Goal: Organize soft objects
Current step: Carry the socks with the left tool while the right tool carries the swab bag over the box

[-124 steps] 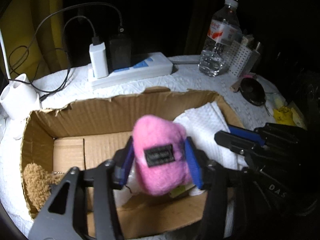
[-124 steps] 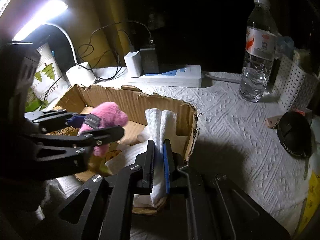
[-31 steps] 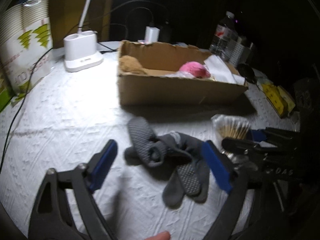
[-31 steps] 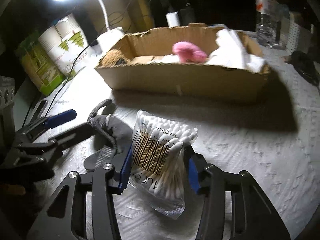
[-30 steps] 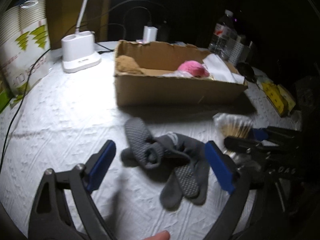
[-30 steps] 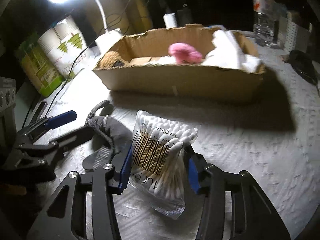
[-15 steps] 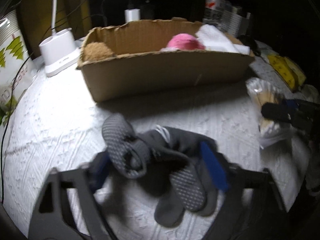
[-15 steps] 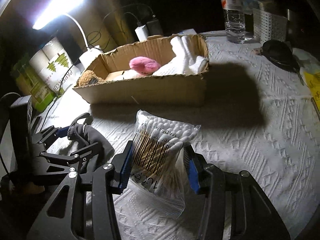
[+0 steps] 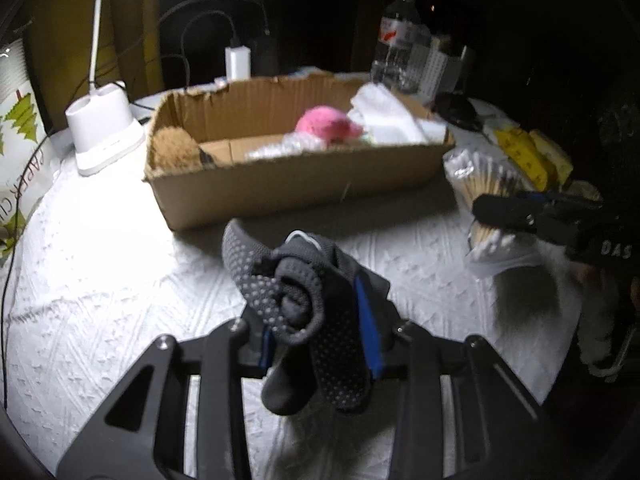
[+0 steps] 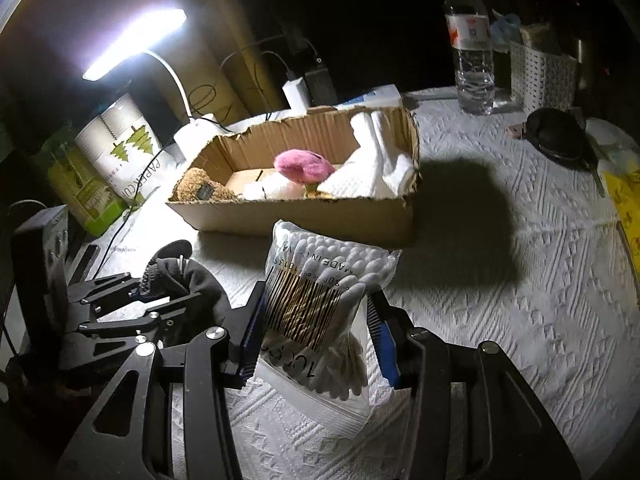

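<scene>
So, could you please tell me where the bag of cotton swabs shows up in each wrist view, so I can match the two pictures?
Left wrist view: the bag of cotton swabs is at the right edge, pinched by the right gripper, right of the cardboard box.
Right wrist view: the bag fills the lower centre, between the right gripper's fingers, in front of the box.
Shared landmark: the box holding the pink plush.

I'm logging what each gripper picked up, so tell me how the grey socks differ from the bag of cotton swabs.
The grey socks are dark, dotted fabric bunched into a loose roll; the bag of cotton swabs is clear plastic showing white tips, wooden sticks and a barcode. The socks droop limply below the left gripper, while the bag stands fairly upright in the right gripper. Both are clamped between jaws, in front of the cardboard box.
</scene>
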